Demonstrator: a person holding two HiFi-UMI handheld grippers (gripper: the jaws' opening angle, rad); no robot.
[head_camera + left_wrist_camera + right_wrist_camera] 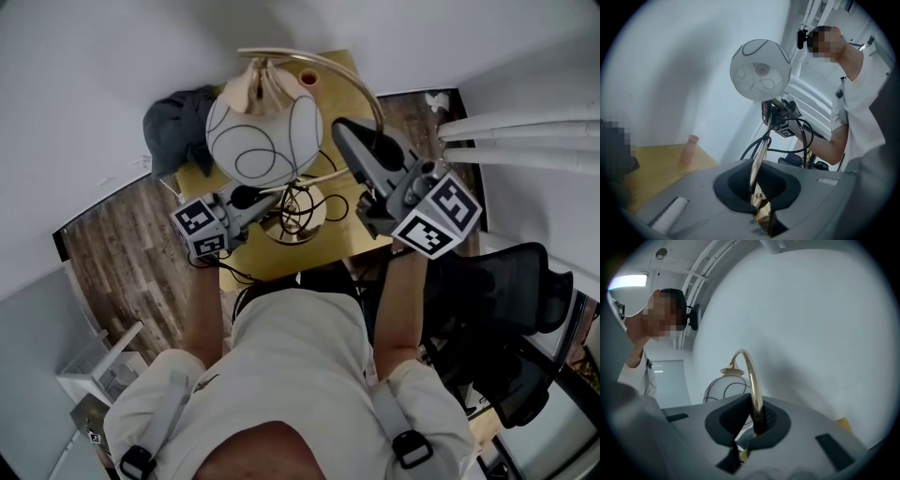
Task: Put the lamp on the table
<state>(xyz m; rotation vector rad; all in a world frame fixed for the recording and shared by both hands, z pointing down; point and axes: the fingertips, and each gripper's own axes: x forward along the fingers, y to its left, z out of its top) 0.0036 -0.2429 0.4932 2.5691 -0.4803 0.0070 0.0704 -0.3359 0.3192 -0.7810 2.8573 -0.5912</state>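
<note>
tbl (342,246), wood floor (122,248), white wall (94,75) | l hand-held gripper (760,199), r hand-held gripper (757,423): clamped on lamp (264,131) (gold stem)

we count 1 lamp (264,139) | 1 left claw (249,198) | 1 right claw (345,136) | 1 desk (342,241) | 1 pink cup (689,149) | 1 office chair (511,281) | 1 dark cloth (178,127)

I see plain white walls (84,66) far ahead, dark brown wood-plank floor (122,239) on my left, black mesh office chair (511,295) near right, white horizontal rails (525,141) far right, small white shelf unit (98,370) near left, bright ceiling light strip (628,281)
</note>
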